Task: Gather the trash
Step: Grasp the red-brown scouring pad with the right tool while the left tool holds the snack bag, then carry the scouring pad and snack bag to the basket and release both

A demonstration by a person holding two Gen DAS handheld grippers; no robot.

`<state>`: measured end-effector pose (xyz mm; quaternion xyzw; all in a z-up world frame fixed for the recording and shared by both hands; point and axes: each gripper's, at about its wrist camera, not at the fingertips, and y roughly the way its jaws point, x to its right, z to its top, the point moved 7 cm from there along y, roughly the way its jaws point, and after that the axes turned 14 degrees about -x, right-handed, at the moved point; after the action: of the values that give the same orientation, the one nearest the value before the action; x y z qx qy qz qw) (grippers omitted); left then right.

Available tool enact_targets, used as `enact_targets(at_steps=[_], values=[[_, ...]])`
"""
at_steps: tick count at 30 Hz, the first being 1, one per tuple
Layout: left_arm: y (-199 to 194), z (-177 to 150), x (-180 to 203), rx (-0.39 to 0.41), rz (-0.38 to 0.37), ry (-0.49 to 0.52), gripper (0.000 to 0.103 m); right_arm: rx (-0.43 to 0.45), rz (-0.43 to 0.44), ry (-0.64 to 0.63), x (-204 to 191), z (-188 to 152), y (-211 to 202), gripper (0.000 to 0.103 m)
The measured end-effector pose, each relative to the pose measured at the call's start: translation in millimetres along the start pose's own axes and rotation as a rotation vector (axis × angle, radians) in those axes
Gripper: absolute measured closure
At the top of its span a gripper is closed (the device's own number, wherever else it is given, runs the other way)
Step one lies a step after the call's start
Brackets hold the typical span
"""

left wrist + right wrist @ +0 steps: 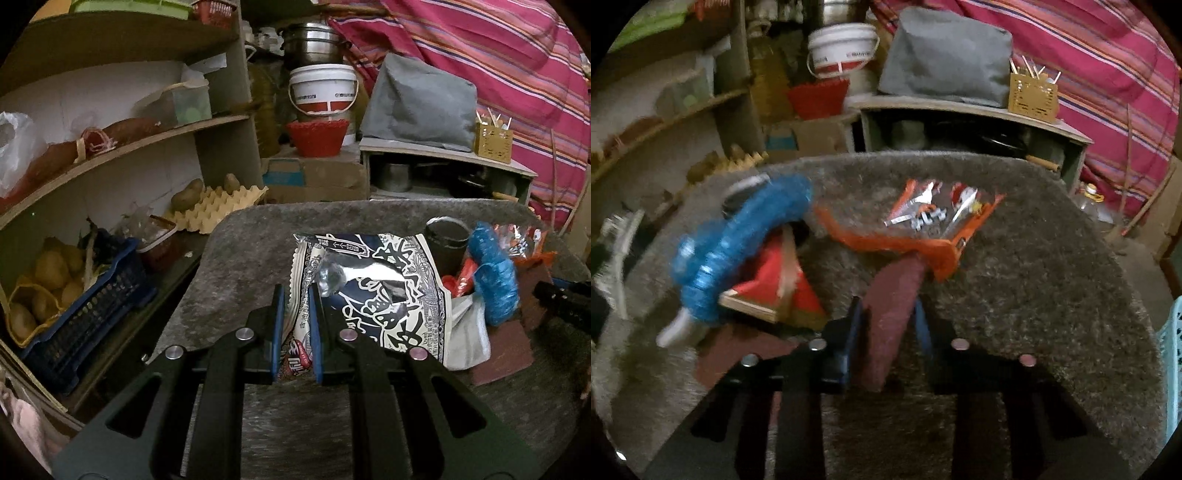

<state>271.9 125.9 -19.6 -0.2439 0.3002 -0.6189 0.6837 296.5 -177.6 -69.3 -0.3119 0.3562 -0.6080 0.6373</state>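
Observation:
My left gripper (296,295) is shut on the near edge of a blue-and-white printed snack wrapper (388,280), which lies crumpled on the grey felt tabletop (240,258). In the blurred right wrist view, my right gripper (886,306) is shut on a maroon scouring pad (890,314) that stands between its blue pads. A blue mesh bundle (738,243), a red carton (768,288) and an orange-edged clear wrapper (942,218) lie just beyond it. The left wrist view shows the blue bundle (493,273) to the right of the snack wrapper, with a dark cup (445,236) behind.
Shelves at the left hold a blue crate of potatoes (85,306) and an egg tray (218,206). Behind the table stand a white bucket (323,88), a red basket (317,138) and a grey bag (417,99). A pale blue basket (1171,362) sits at the table's right edge.

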Motion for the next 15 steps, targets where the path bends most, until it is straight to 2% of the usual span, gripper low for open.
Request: enact_targets(at_steps=[4, 10, 15], values=[[-11, 2, 16, 0.024, -0.001, 0.028, 0.091, 0.036, 0.024, -0.004, 10, -2, -21, 0.086], [-29, 6, 52, 0.056, -0.027, 0.062, 0.091, 0.083, 0.01, 0.023, 48, -11, -55, 0.087], [-48, 10, 108, 0.09, -0.091, 0.124, 0.091, 0.115, -0.02, 0.069, 90, -19, -80, 0.087]])
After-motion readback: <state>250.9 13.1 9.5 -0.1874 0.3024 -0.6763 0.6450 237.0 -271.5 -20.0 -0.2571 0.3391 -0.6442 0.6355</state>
